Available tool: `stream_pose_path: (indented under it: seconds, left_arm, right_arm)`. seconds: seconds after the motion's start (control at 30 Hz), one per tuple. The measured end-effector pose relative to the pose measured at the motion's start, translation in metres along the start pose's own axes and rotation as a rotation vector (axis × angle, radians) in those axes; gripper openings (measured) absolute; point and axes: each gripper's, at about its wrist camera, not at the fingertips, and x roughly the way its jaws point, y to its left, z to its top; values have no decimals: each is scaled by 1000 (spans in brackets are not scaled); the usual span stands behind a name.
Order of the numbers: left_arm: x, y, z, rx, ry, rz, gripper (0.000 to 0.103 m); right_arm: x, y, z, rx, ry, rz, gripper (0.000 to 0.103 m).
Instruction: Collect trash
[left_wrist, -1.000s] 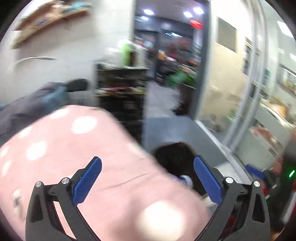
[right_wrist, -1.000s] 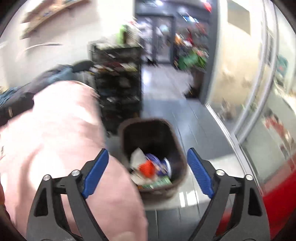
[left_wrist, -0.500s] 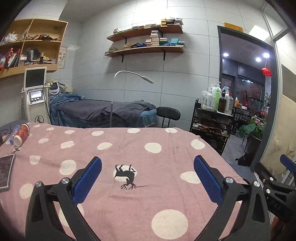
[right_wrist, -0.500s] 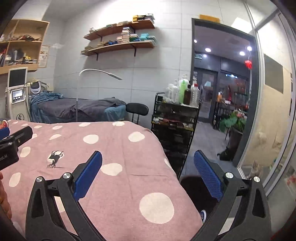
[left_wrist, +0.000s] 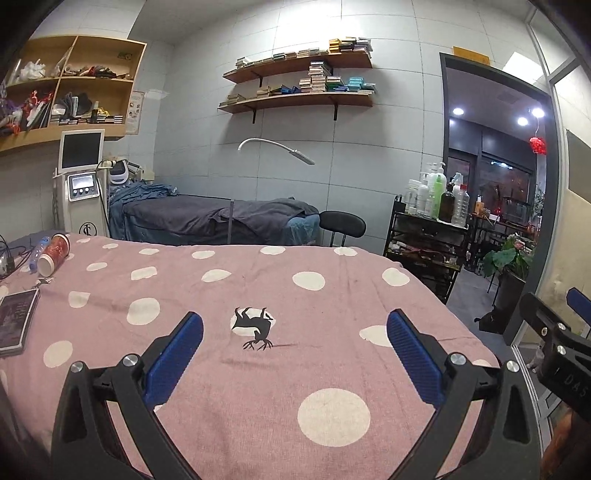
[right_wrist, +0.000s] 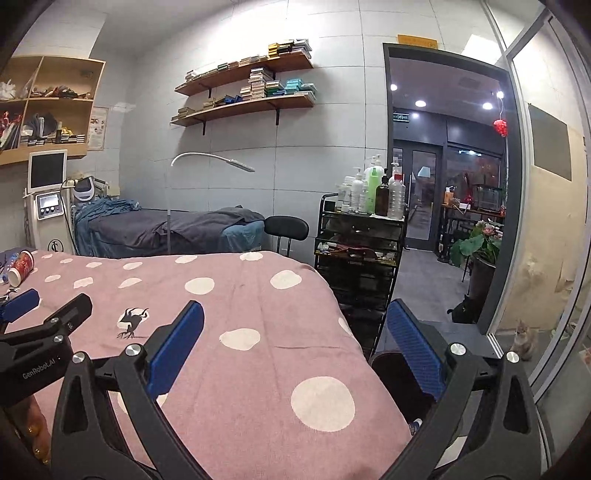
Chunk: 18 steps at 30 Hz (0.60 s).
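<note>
Pink polka-dot bed (left_wrist: 280, 387), red paper cup (left_wrist: 53, 254) lying sideways, dark booklet (left_wrist: 14, 319), far-left edge

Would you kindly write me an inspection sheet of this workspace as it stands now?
Surface: bed under a pink cover with white dots and a small black animal print.
Job's things: red paper cup lying on its side at the far left corner, a plastic bottle beside it; dark bin on the floor off the bed's right edge.
Clutter: dark booklet at the left edge.
Grippers: left gripper and right gripper both open, nothing between the jaws.
Cables: dark cables at the far left corner.
Surroundings: second bed with dark sheets, trolley of bottles, wall shelves, open doorway.
</note>
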Motion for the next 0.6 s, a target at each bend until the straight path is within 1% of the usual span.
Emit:
stream_pose_path:
  seconds: [0.6]
  left_arm:
    - [-5,-2,-1,7,-2,-9,98]
  right_arm:
    - [-1,-2,0,-7,-6,-5,98]
